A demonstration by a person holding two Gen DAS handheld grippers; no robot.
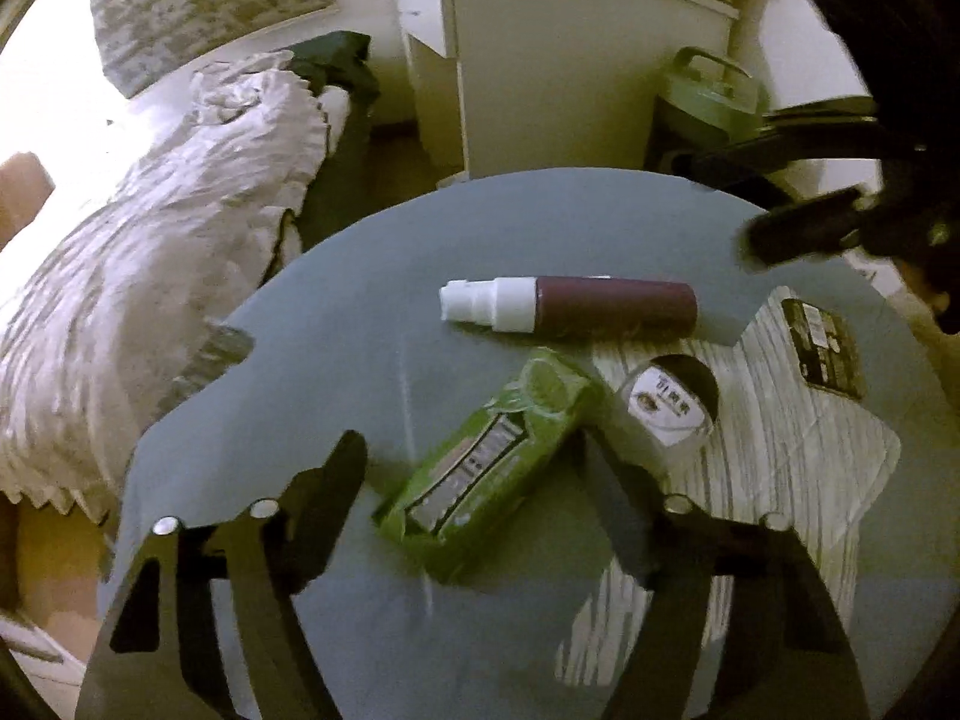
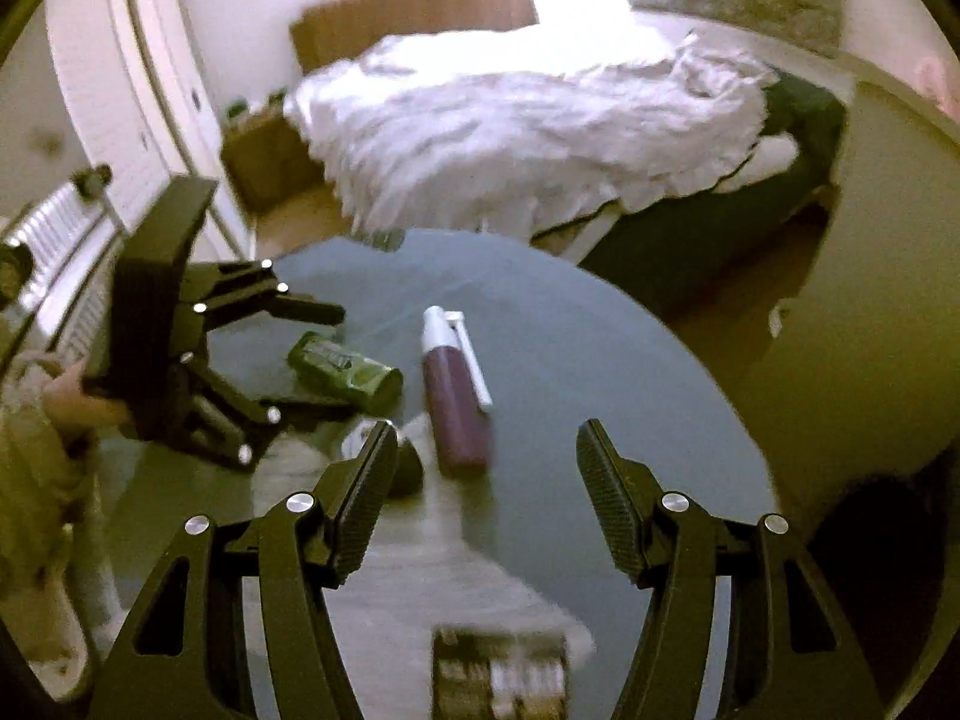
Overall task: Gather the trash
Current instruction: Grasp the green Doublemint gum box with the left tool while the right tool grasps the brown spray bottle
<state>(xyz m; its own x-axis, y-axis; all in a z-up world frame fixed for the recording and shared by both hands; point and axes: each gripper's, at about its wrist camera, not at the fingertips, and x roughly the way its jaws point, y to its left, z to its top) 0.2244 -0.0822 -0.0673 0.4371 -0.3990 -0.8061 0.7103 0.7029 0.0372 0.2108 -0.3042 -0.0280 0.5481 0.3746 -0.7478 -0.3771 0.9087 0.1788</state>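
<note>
Right gripper (image 2: 486, 495) jaws apart and empty — maroon spray bottle (image 2: 454, 414) just ahead, green packet (image 2: 345, 371) beyond the left jaw.

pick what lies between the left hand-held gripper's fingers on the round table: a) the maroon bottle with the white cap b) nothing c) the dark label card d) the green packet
d: the green packet lies on the grey round table between the fingers of the left hand-held gripper, while the maroon bottle lies farther off, outside them.
</note>
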